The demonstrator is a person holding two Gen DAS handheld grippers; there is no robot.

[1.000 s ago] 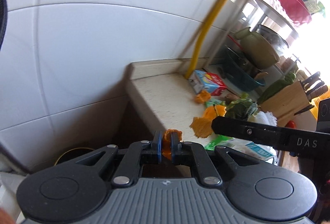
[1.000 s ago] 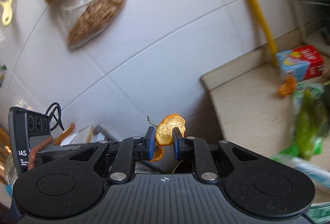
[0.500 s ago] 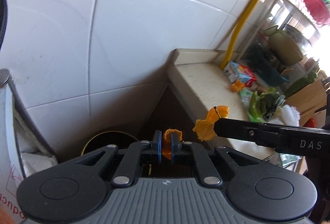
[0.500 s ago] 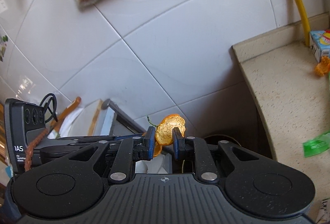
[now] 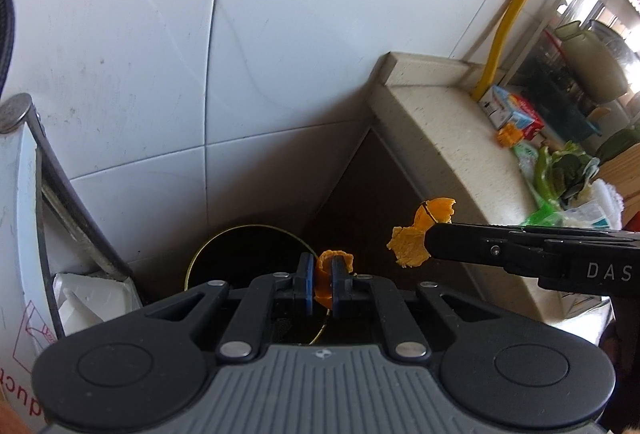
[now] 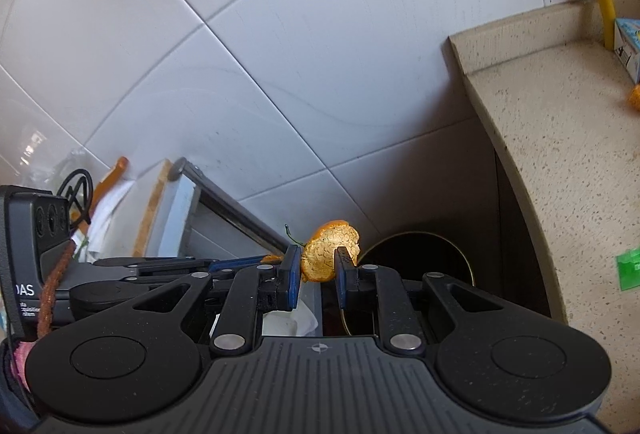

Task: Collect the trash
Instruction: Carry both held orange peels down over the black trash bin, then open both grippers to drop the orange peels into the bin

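"DAS" printed on right gripper (image 5: 426, 244) body | left gripper (image 5: 322, 284) jaws clenched on curled orange peel (image 5: 325, 282) | right jaws grip ragged orange peel piece (image 6: 325, 254), pale pith showing | both above round dark bin (image 5: 244, 258) beside table (image 5: 460, 138)

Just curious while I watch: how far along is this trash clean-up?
Midway, it seems. Each claw grips an orange peel: the left claw one peel, the right claw another peel, both near the dark bin. Another peel scrap, a carton and green wrappers remain on the counter.
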